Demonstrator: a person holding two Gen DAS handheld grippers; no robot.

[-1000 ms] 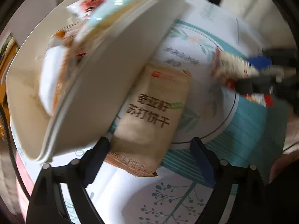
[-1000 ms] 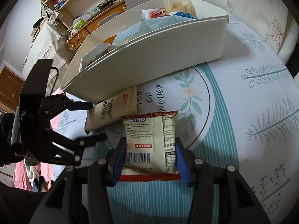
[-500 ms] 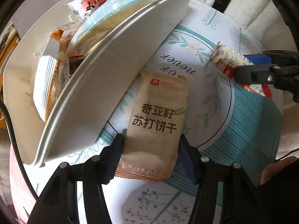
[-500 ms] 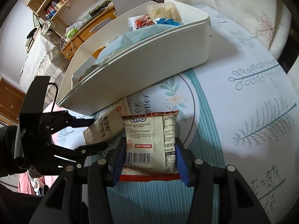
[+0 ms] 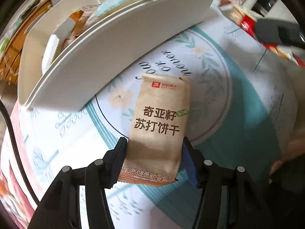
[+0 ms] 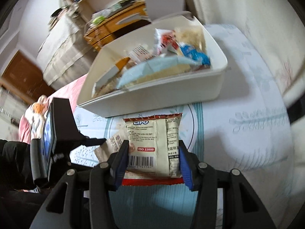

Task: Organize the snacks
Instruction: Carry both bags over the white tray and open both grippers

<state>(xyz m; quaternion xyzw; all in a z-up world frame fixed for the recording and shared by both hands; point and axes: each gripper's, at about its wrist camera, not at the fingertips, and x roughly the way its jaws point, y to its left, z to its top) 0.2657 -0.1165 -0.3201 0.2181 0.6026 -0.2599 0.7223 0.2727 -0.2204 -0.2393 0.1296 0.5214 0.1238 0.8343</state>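
Two grippers each carry one snack packet near the white storage bin (image 6: pixel 152 95), which serves as the landmark. The left gripper (image 5: pixel 154 154) points straight down and is clenched on a brown soda-cracker packet (image 5: pixel 160 122); its black fingers (image 5: pixel 119 152) press the packet's two long edges close to the crimped lower end, so most of the packet, with its dark printed characters, sticks out ahead of the gripper toward the bin. That packet sits just in front of the bin's long white side wall, over the round leaf-and-flower print of the tablecloth (image 5: pixel 219 87) that covers the surface.

The right gripper (image 6: pixel 152 160) is tilted downward and grasps a cream Lipo biscuit packet (image 6: pixel 154 145) with red crimped ends, barcode side up, its blue-padded fingers (image 6: pixel 121 164) squeezing both sides of the packet's lower half. The packet's upper edge lies just short of the bin's near wall. From this camera the left gripper appears to the left of the Lipo packet, in front of the bin's left end, with the brown packet's back showing beside it.

Inside the bin lie several wrapped snacks: a pale blue packet along the near wall, a blue-and-white wrapper and a red-and-white one toward the right end, an orange box toward the left. Beyond the bin stand a wooden cabinet (image 6: pixel 118 26) and a shelf, blurred.
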